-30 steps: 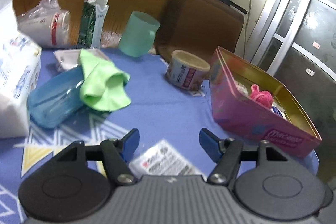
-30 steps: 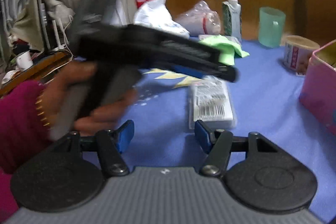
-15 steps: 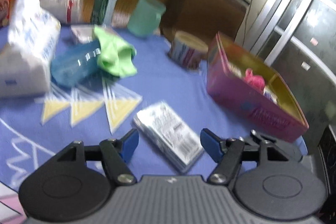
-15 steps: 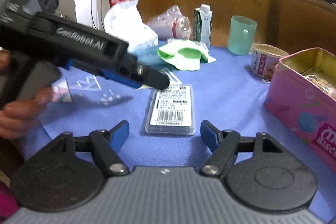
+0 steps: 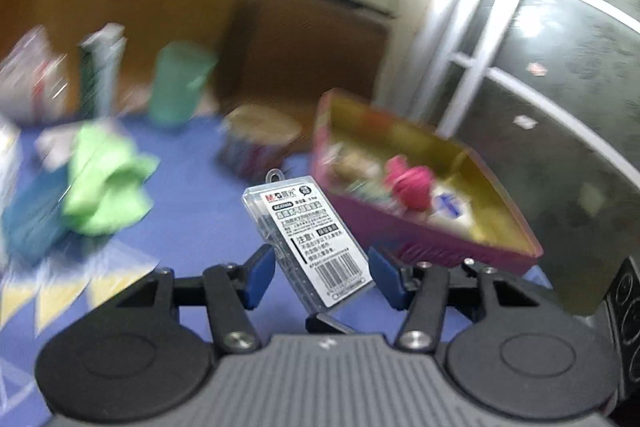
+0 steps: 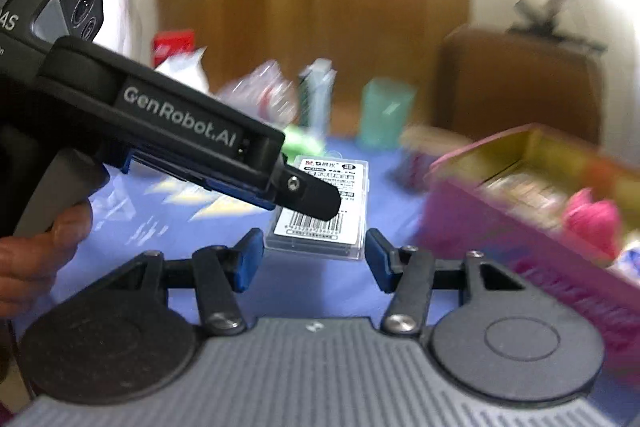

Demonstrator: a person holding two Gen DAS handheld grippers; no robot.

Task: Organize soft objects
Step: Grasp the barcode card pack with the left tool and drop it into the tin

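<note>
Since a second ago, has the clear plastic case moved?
Yes: the clear plastic case has tipped up off the blue tablecloth, nearer the pink tin.

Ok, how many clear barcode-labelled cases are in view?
1. The clear case is tilted between the left gripper's fingers, whose jaws have just been closing on it, beside the pink tin. More could be hidden in the tin.

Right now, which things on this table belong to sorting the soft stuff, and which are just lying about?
Part of the job:
green cloth
pink fluffy ball
pink tin that the ball lies in
plastic case, lifted and tilted, though it looks hard

Just lying about, probably:
green cup
carton
paper tub
</note>
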